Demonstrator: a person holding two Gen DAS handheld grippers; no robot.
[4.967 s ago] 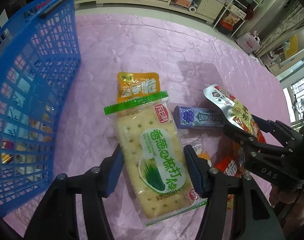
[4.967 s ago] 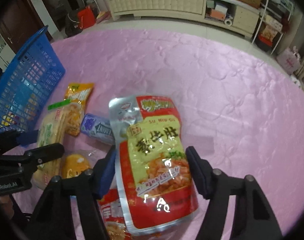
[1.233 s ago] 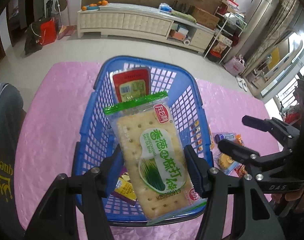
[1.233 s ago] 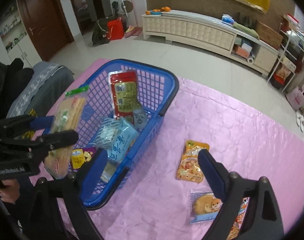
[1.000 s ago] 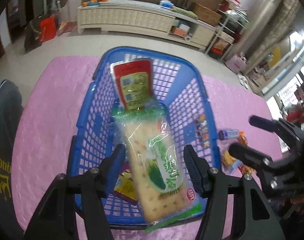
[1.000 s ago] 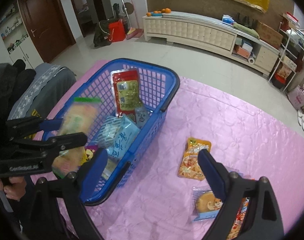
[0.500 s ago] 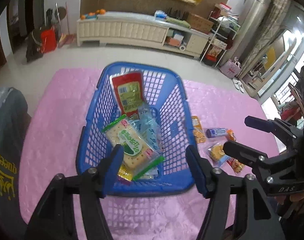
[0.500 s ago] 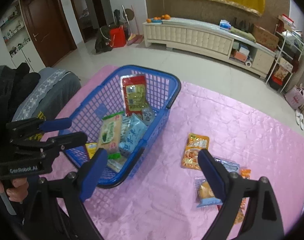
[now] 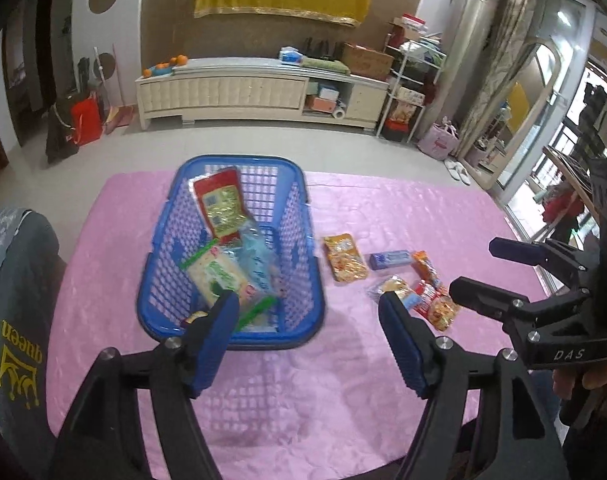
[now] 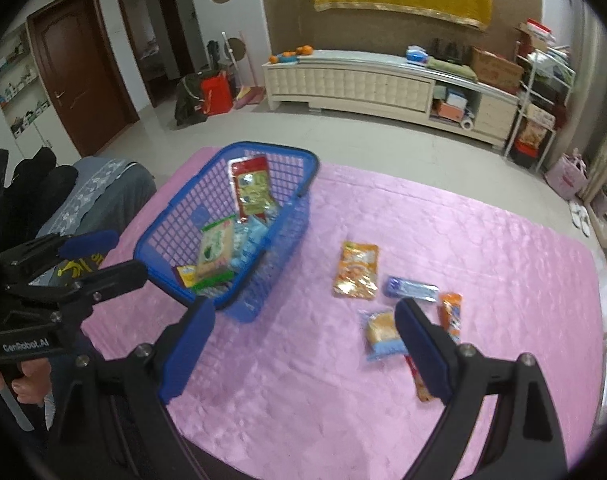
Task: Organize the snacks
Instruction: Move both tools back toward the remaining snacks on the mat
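A blue basket stands on the pink tablecloth. It holds a green-edged cracker pack, a red pouch and a light blue pack. My left gripper hangs above and in front of the basket, its jaws opening with nothing between them. To the right, my right gripper is open and empty over the cloth. Beyond it lie an orange pouch, a blue gum pack, a bun pack and an orange stick pack.
A grey garment with yellow print hangs over something at the table's left edge. A hand holds the left gripper's handle. Beyond the table are bare floor and a long cream cabinet.
The left gripper let go of the cracker pack, which dropped into the basket, and its jaws widened. Both grippers rose and drew back from the basket.
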